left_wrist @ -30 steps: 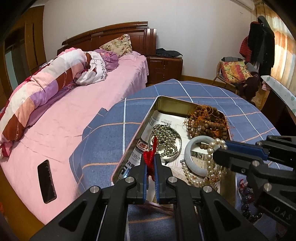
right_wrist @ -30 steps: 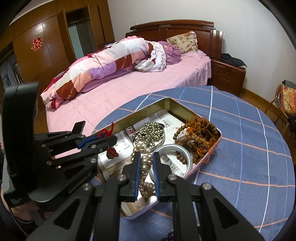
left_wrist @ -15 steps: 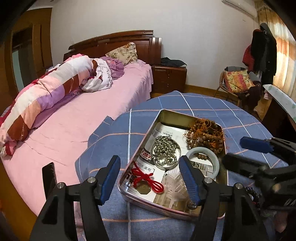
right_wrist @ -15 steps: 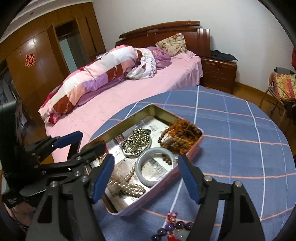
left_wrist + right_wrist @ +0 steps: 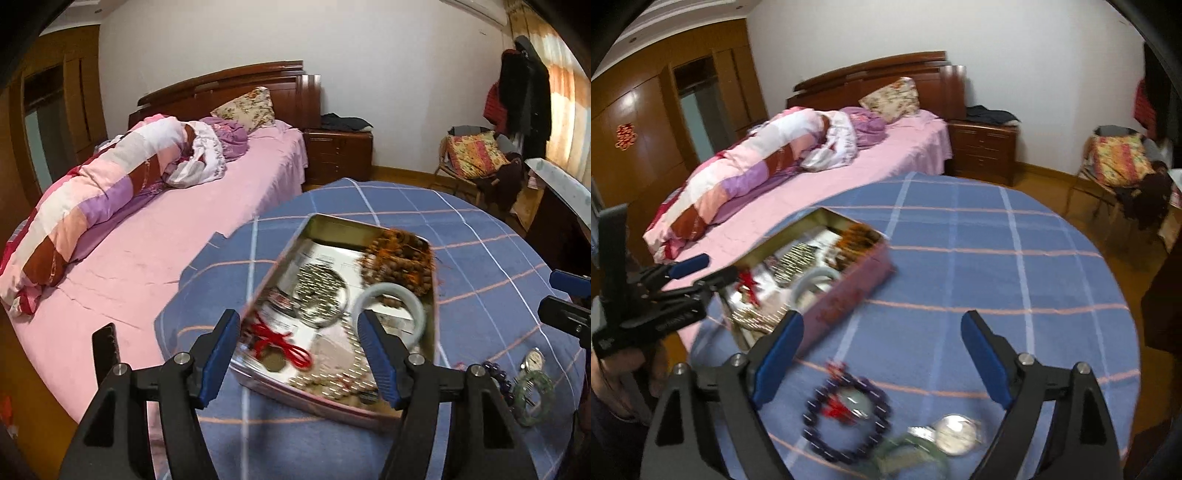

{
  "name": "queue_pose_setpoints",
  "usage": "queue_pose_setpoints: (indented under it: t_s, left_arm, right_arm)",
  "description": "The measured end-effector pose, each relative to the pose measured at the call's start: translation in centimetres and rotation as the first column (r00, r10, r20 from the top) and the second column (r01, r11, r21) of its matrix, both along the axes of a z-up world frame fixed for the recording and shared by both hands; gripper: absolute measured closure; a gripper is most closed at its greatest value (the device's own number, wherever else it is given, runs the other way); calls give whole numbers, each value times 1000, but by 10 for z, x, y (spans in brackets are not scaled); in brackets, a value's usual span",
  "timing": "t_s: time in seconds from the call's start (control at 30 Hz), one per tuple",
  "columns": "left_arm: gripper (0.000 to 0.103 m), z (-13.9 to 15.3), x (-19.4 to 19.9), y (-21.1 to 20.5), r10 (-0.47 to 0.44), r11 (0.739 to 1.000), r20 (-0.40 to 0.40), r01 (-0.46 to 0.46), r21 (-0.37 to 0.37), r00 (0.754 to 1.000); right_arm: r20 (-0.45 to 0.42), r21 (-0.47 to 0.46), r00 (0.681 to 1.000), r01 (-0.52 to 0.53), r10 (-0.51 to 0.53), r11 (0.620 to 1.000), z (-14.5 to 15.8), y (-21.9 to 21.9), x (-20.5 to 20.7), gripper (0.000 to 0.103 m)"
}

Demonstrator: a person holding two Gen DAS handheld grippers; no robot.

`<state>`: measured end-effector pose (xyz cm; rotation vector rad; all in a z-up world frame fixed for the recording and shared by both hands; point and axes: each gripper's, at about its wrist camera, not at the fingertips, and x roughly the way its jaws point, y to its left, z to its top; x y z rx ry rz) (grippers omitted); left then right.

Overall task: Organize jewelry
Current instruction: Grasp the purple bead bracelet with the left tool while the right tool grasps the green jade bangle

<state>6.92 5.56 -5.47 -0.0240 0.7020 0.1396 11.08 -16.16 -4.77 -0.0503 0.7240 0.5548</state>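
Blue checked tablecloth (image 5: 979, 266) carries the tin (image 5: 846, 291); near it, the purple bead bracelet (image 5: 846, 421) lies between the right gripper's (image 5: 882, 354) spread jaws. Left gripper (image 5: 299, 350) gapes empty too. Light, floppy, likely slippery: pinch across the strand.

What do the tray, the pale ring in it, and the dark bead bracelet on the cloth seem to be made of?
The tray looks like thin metal: its inner wall is shiny and reflective. The pale ring looks like jade or glass, smooth and milky green-white; which one, I cannot tell. The dark bead bracelet seems to be glossy purple stone or glass beads, though blur leaves this open.
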Motion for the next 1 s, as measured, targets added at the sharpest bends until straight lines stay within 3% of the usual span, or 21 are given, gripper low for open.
queue_pose_setpoints:
  t_s: [0.3,0.67,1.0]
  left_arm:
    - [37,-7,-20,-47,-88,996,-26,88,-4,996]
    - [37,-7,-51,-92,-139,989,-13,140,47,990]
    - [39,-21,-52,-114,-198,978,-59,201,58,978]
  right_arm:
    - [-66,-18,993,96,-97,995,-28,-52,-12,13]
    - [-70,-52,994,84,-88,995,-43,-65,-48,14]
    - [-88,-95,993,69,-78,993,-58,-62,-49,42]
